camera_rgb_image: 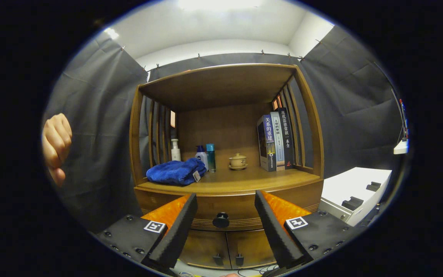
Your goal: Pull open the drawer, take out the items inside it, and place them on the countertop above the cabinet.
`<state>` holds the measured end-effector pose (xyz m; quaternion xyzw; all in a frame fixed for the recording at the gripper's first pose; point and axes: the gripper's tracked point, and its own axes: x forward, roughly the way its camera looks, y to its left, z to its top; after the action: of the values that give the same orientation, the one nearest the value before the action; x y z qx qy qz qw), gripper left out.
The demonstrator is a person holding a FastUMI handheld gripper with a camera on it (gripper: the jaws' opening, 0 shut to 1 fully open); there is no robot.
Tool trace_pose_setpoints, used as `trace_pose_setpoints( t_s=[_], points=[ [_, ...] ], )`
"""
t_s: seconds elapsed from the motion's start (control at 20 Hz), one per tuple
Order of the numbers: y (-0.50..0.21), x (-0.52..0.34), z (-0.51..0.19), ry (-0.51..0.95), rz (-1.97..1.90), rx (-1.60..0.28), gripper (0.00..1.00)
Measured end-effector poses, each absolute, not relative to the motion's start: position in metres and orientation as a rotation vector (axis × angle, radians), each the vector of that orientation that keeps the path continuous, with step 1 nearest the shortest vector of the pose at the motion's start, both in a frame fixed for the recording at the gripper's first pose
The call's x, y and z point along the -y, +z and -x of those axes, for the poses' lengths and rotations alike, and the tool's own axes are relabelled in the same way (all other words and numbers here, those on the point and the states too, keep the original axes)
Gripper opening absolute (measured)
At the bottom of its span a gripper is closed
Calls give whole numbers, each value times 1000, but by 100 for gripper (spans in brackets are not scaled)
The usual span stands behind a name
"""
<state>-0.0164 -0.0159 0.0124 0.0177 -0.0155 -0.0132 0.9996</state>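
A wooden cabinet stands ahead with its drawer (237, 209) closed, a round black knob (220, 220) at the drawer's middle. My gripper (225, 200) is open, its two black fingers (183, 223) spread either side of the knob and still short of it. Above the drawer lies the countertop (252, 179), a wooden shelf under a roofed frame. What lies inside the drawer is hidden.
On the countertop sit a folded blue towel (176, 172), a white pump bottle (175, 151), two small blue-capped bottles (206, 156), a lidded tea cup (238, 161) and three upright books (276, 139). Two lower doors (225, 250) lie under the drawer. A white box (354, 192) stands right; a hand (55, 144) shows left.
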Motion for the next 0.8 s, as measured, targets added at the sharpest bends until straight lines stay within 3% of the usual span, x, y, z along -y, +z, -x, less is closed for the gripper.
trace_pose_setpoints(
  t_s=[0.5, 0.8],
  points=[
    [2, 11, 9, -13, -26, 6, 98],
    [-37, 5, -29, -47, 43, -64, 98]
  ],
)
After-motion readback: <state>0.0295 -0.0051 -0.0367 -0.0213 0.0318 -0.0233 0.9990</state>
